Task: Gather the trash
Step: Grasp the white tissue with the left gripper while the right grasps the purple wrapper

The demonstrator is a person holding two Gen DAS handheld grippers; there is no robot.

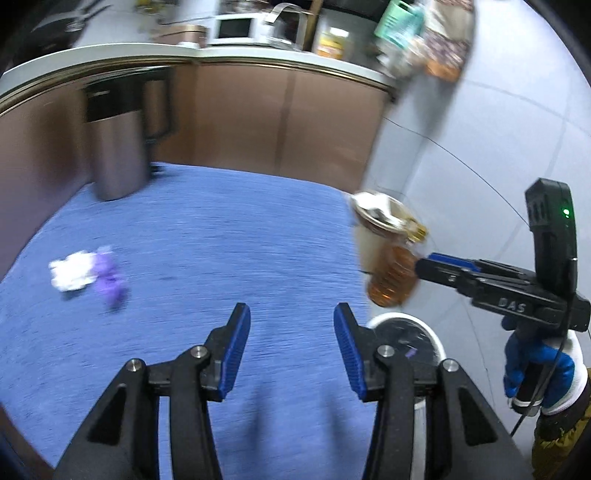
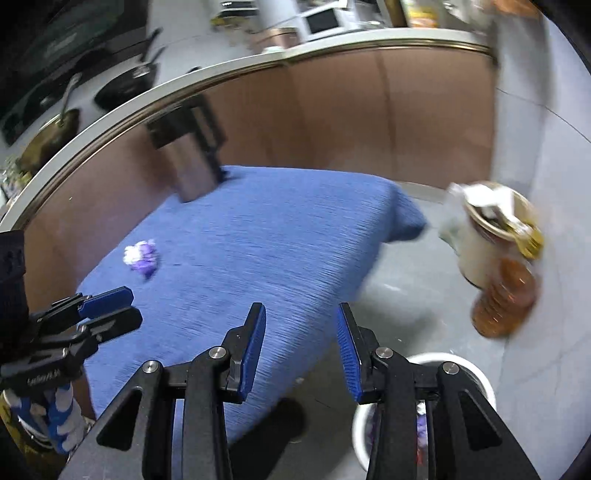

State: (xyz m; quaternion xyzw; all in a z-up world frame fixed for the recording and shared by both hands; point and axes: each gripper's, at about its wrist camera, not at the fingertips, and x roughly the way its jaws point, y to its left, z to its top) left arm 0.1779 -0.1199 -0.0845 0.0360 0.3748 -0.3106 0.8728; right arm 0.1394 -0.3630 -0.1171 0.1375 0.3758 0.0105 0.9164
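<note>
A crumpled white and purple piece of trash (image 1: 86, 275) lies on the blue cloth (image 1: 207, 236) at the left; it also shows in the right wrist view (image 2: 142, 256). A white bin (image 2: 476, 373) stands on the floor at the cloth's right edge, with trash inside; its rim shows in the left wrist view (image 1: 406, 319). My left gripper (image 1: 291, 349) is open and empty above the cloth. My right gripper (image 2: 301, 349) is open and empty over the cloth's edge near the bin. In the left wrist view the right gripper (image 1: 436, 264) reaches in from the right.
A steel canister (image 1: 114, 147) stands at the cloth's far left by the brown cabinet (image 1: 280, 122). A white cup and an amber bottle (image 2: 506, 291) sit on the grey floor at the right. Pans (image 2: 125, 85) and a microwave (image 1: 240, 27) are on the counter.
</note>
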